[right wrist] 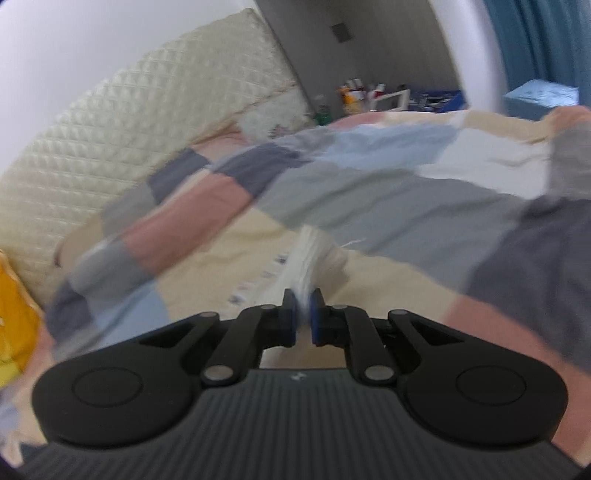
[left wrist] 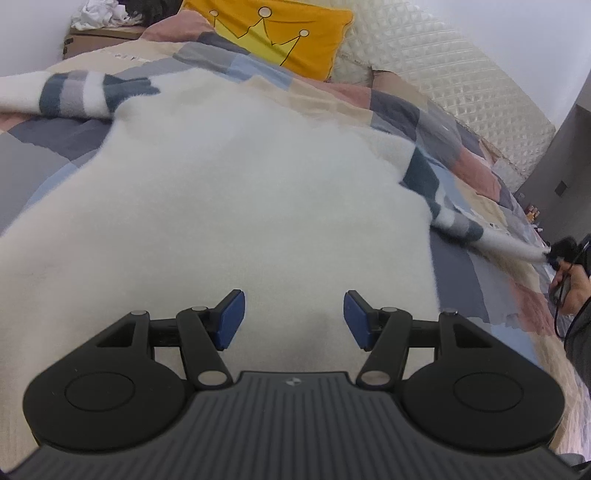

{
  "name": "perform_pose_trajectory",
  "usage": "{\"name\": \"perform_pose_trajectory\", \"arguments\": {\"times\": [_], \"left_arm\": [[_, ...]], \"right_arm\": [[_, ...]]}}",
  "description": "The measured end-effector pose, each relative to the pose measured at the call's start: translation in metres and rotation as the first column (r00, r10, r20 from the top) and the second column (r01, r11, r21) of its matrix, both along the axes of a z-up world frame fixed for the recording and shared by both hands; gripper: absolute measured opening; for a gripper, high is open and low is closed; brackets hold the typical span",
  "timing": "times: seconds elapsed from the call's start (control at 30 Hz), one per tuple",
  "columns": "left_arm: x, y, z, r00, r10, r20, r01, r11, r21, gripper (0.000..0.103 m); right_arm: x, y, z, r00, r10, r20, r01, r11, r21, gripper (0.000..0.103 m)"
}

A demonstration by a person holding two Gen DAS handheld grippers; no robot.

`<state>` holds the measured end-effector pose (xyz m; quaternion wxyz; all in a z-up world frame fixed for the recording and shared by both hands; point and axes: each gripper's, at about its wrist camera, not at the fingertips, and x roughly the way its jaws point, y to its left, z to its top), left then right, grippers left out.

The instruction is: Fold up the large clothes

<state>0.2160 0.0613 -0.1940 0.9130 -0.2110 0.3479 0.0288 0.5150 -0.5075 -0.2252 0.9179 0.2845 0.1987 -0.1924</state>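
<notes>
A large white fluffy sweater (left wrist: 229, 206) with grey and dark teal sleeve stripes lies spread on the patchwork bed. Its left sleeve (left wrist: 74, 94) stretches to the far left. Its right sleeve (left wrist: 461, 221) runs off to the right. My left gripper (left wrist: 294, 319) is open and empty, hovering just over the sweater's near hem. My right gripper (right wrist: 303, 317) is shut on the white cuff of the right sleeve (right wrist: 306, 258) and holds it above the quilt; it also shows in the left wrist view (left wrist: 554, 254), held by a hand. The right wrist view is motion-blurred.
The patchwork quilt (right wrist: 369, 192) covers the bed. A yellow crown pillow (left wrist: 273, 33) and a quilted cream headboard (left wrist: 443, 74) lie at the far end. A cardboard box with white cloth (left wrist: 99, 26) stands far left. A cluttered shelf (right wrist: 369, 96) and blue curtain (right wrist: 535, 40) stand beyond the bed.
</notes>
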Motion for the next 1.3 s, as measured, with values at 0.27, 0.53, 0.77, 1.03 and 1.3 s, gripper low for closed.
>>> {"name": "perform_pose_trajectory", "arguments": {"times": [0.27, 0.53, 0.77, 1.03, 1.3], "left_arm": [[0.000, 0.001, -0.001, 0.999, -0.029, -0.030, 0.029, 0.999, 0.018, 0.065], [0.001, -0.004, -0.001, 0.997, -0.062, -0.037, 0.062, 0.998, 0.010, 0.065], [-0.021, -0.005, 0.015, 0.998, -0.058, 0.038, 0.058, 0.998, -0.001, 0.065], [-0.051, -0.015, 0.029, 0.988, -0.119, 0.101, 0.120, 0.993, -0.003, 0.065], [-0.081, -0.046, 0.027, 0.962, -0.243, 0.121, 0.242, 0.970, 0.029, 0.065]], "right_arm": [[-0.016, -0.002, -0.066, 0.992, -0.026, -0.122, 0.026, 1.000, 0.002, 0.010], [-0.032, 0.007, -0.044, 0.994, -0.016, -0.112, 0.014, 1.000, -0.022, 0.049], [-0.072, 0.041, -0.003, 0.990, 0.076, -0.116, -0.083, 0.995, -0.056, 0.073], [-0.139, 0.115, 0.057, 0.968, 0.223, -0.119, -0.234, 0.968, -0.091, 0.073], [-0.209, 0.210, 0.100, 0.896, 0.429, -0.114, -0.440, 0.892, -0.103, 0.073]]}}
